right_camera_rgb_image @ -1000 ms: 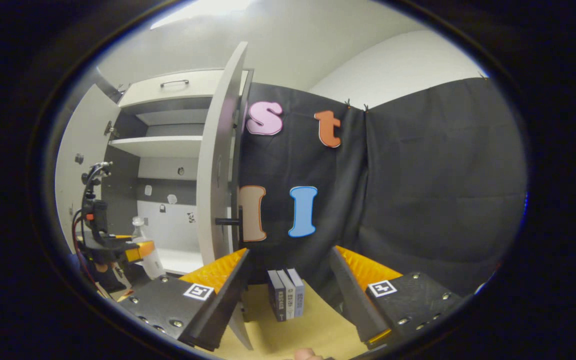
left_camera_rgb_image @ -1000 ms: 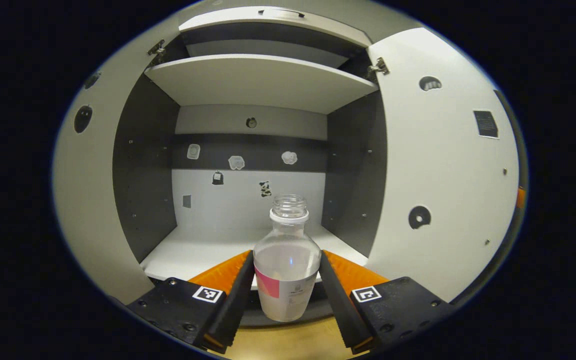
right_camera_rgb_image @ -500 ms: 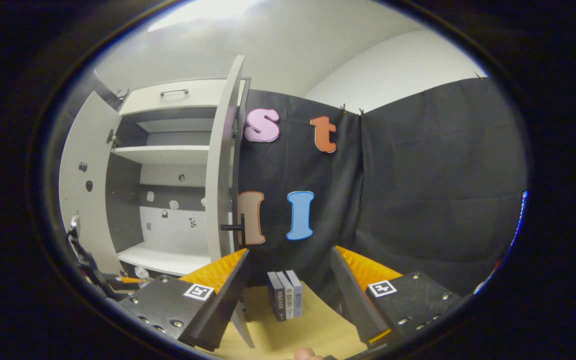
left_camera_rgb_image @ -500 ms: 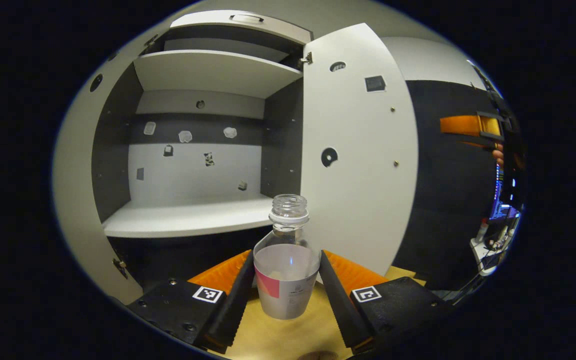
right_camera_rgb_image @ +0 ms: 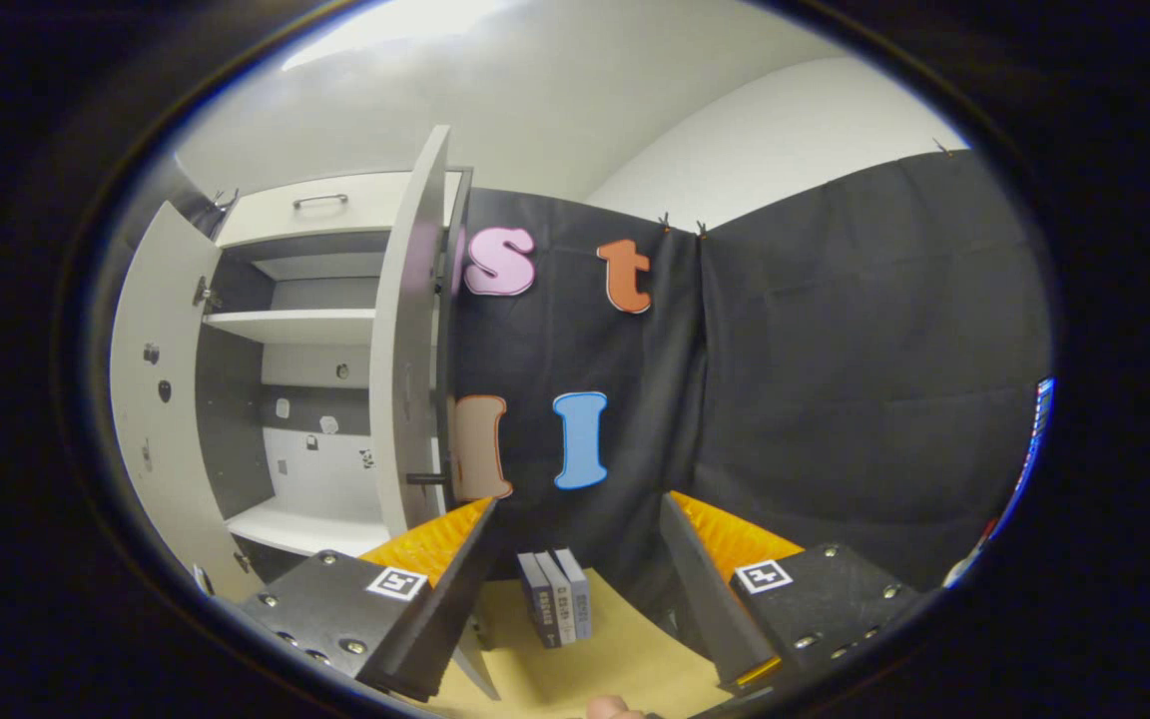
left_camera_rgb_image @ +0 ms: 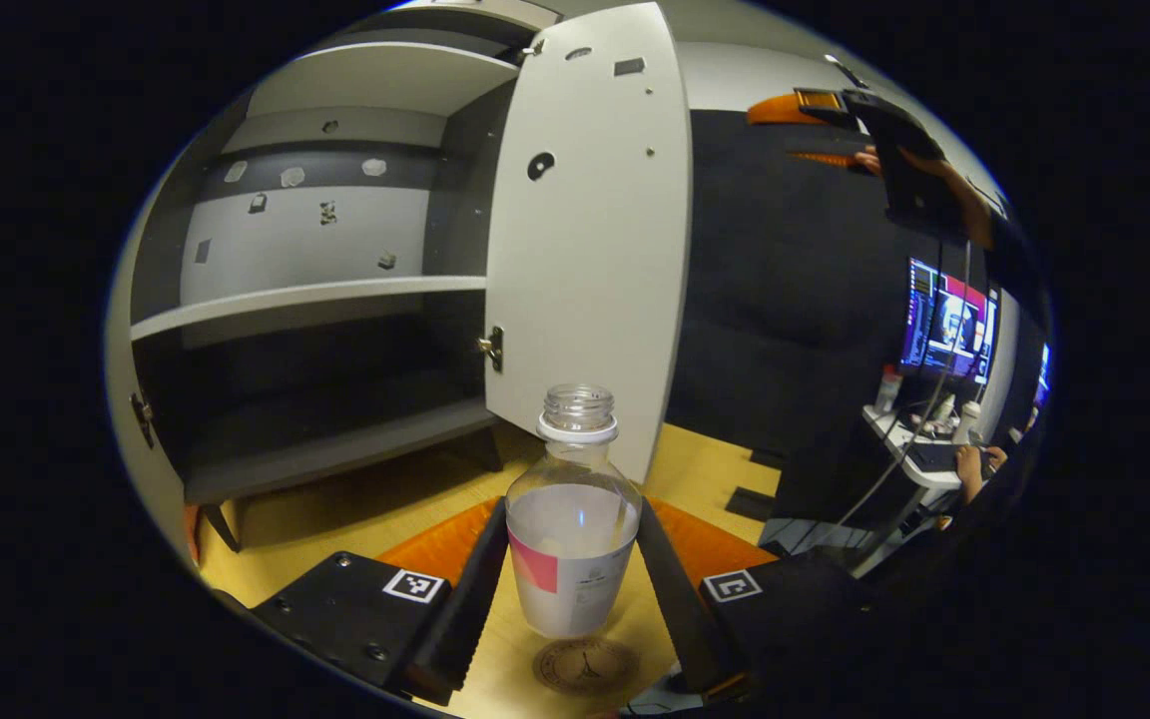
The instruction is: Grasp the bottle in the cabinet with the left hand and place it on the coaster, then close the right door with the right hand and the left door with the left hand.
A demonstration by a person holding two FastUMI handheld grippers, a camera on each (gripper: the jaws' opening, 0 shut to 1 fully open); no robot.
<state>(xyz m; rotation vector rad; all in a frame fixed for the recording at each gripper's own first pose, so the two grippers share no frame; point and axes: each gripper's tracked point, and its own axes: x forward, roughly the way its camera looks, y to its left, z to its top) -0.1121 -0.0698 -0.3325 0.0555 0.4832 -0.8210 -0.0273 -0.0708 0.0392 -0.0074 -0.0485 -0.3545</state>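
Bottle (left_camera_rgb_image: 573, 529): clear plastic, uncapped, pink-and-white label, standing upright with its long axis vertical. Held out of the cabinet, clamped at the body between the two fingers of the left gripper (left_camera_rgb_image: 572, 589), one finger pressing each side.

Coaster (left_camera_rgb_image: 586, 666): round, brown, patterned, flat on the wooden tabletop (left_camera_rgb_image: 695, 469). Lies directly under the bottle's base and a little toward the camera. Whether the base is touching it or hanging just above cannot be settled at this angle; probably a small gap remains. The coming move looks like a straight descent with a slight draw back, bottle kept vertical.

Right door (left_camera_rgb_image: 590, 230): swung wide open, inner face toward the left gripper view, just behind the bottle.

Left door (right_camera_rgb_image: 161, 399): open, at the cabinet's far side.

Cabinet shelf (left_camera_rgb_image: 305, 296): bare.

Right gripper (right_camera_rgb_image: 575, 589): fingers spread apart, holding nothing, facing the right door's edge (right_camera_rgb_image: 405, 359); the nearer tool for that door.

Books (right_camera_rgb_image: 555, 597): three, upright on the tabletop beyond the right gripper.
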